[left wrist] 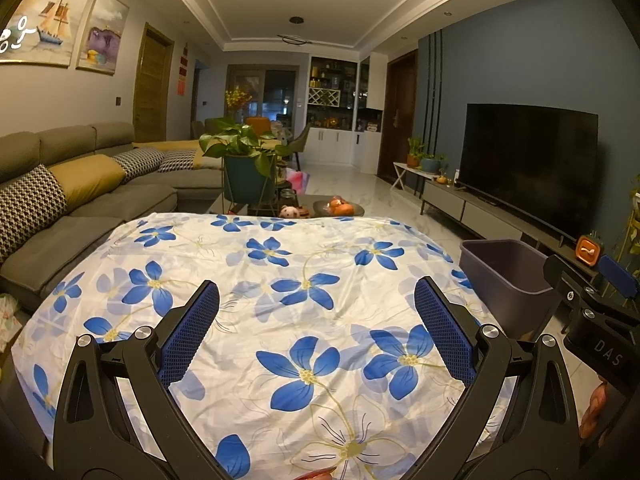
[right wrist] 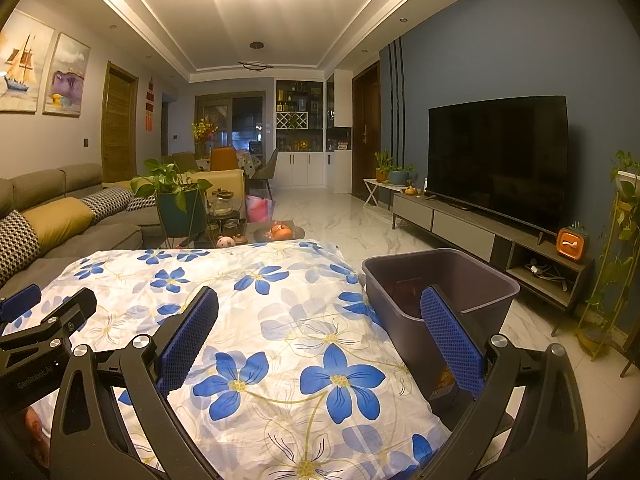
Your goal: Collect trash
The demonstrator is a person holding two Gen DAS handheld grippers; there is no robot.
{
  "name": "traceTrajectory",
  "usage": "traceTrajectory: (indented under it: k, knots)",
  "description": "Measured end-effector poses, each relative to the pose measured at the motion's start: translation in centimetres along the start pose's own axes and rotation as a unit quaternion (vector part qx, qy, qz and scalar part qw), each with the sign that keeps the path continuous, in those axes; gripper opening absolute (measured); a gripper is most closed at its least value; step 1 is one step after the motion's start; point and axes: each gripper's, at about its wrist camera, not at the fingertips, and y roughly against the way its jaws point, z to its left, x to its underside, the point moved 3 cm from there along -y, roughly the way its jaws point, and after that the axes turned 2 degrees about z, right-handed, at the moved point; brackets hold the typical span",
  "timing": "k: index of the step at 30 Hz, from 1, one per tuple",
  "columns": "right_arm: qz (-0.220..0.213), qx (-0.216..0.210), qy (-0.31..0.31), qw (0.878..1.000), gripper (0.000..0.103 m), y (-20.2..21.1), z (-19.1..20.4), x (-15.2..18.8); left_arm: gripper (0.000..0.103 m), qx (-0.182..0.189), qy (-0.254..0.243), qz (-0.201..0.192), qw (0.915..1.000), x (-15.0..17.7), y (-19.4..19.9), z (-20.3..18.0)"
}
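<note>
A table covered with a white cloth with blue flowers point(left wrist: 280, 300) lies in front of me; it also shows in the right wrist view point(right wrist: 260, 320). A dark purple bin point(right wrist: 440, 292) stands at the table's right edge, also seen in the left wrist view point(left wrist: 508, 272). No loose trash shows on the cloth. My left gripper point(left wrist: 316, 312) is open and empty above the cloth. My right gripper point(right wrist: 320, 320) is open and empty, its right finger over the bin's near wall. The right gripper's body shows at the right of the left wrist view point(left wrist: 592, 304).
A grey sofa point(left wrist: 80, 200) runs along the left. A potted plant point(left wrist: 248, 160) and a coffee table with fruit point(left wrist: 340, 206) stand beyond the cloth. A TV point(right wrist: 500, 160) on a low cabinet point(right wrist: 480, 232) lines the right wall. Marble floor lies between.
</note>
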Motion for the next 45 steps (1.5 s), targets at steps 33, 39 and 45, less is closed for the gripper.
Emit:
traceTrajectory:
  k: [33,39,45]
  knots:
    - [0.000,-0.001,-0.003,1.000,0.097,0.09,-0.23,-0.02,0.096,0.003,-0.002,-0.003,1.0000,0.17,0.07,0.07]
    - [0.001,-0.001,-0.003,1.000,0.097,0.05,-0.10,-0.07,0.077,0.005,-0.014,0.000,0.9999,0.61,0.16,-0.46]
    - [0.001,-0.001,-0.003,1.000,0.097,0.08,-0.29,0.00,0.077,0.004,-0.014,-0.002,0.9999,0.69,0.35,-0.50]
